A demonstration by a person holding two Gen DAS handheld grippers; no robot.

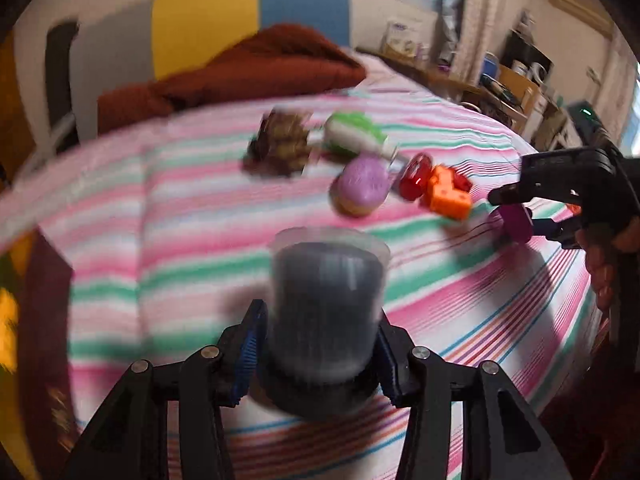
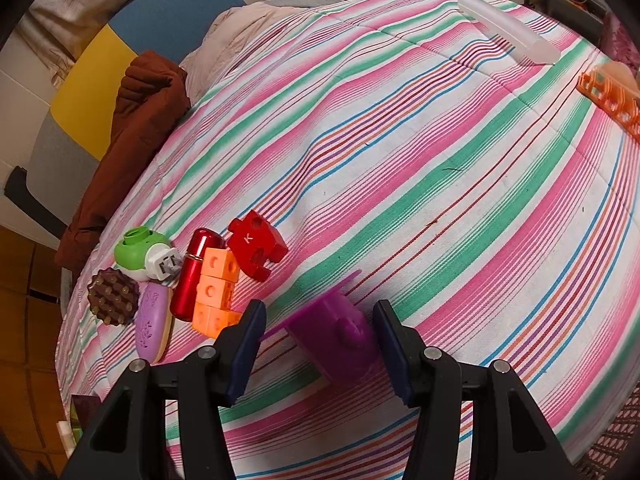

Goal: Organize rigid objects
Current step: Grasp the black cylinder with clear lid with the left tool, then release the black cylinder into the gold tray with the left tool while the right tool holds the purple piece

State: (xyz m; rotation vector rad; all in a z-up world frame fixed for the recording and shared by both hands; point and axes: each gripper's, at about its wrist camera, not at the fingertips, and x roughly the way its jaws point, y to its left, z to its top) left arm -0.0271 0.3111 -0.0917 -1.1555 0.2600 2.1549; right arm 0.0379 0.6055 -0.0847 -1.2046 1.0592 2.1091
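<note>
- Left wrist view, blurred: the left gripper (image 1: 320, 344) holds a dark jar (image 1: 326, 312) with a clear rim between its blue pads (image 1: 250, 348). Both pads lie against its sides, and the jaws are closing slightly.
- Jar is raised over the striped bedspread (image 1: 160, 240), clear rim pointing away from the camera.
- Beyond it lies a cluster: a brown spiky ball (image 1: 280, 144), a green and white toy (image 1: 354, 134), a purple oval piece (image 1: 362, 190), a red tube (image 1: 416, 176) and orange blocks (image 1: 448, 194).
- At right edge of this view, the right gripper (image 1: 520, 216) with a purple spool (image 1: 516, 222) at its tips; a hand (image 1: 608, 256) grips the handle.
- Right wrist view, sharp: right gripper (image 2: 320, 336), fingers moderately spread, the spool (image 2: 340, 332) between them. Right-hand pad touches it; at the left-hand pad contact is unclear, so I cannot tell whether it is clamped.
- Spool sits low over the bedspread (image 2: 400, 140), just right of the cluster.
- Red puzzle piece (image 2: 258, 244) marked K lies beside the blocks (image 2: 216, 292).
- Far off: a clear tube (image 2: 508, 34) and an orange rack (image 2: 612, 100). A brown garment (image 2: 136, 128) is heaped at the left.
</note>
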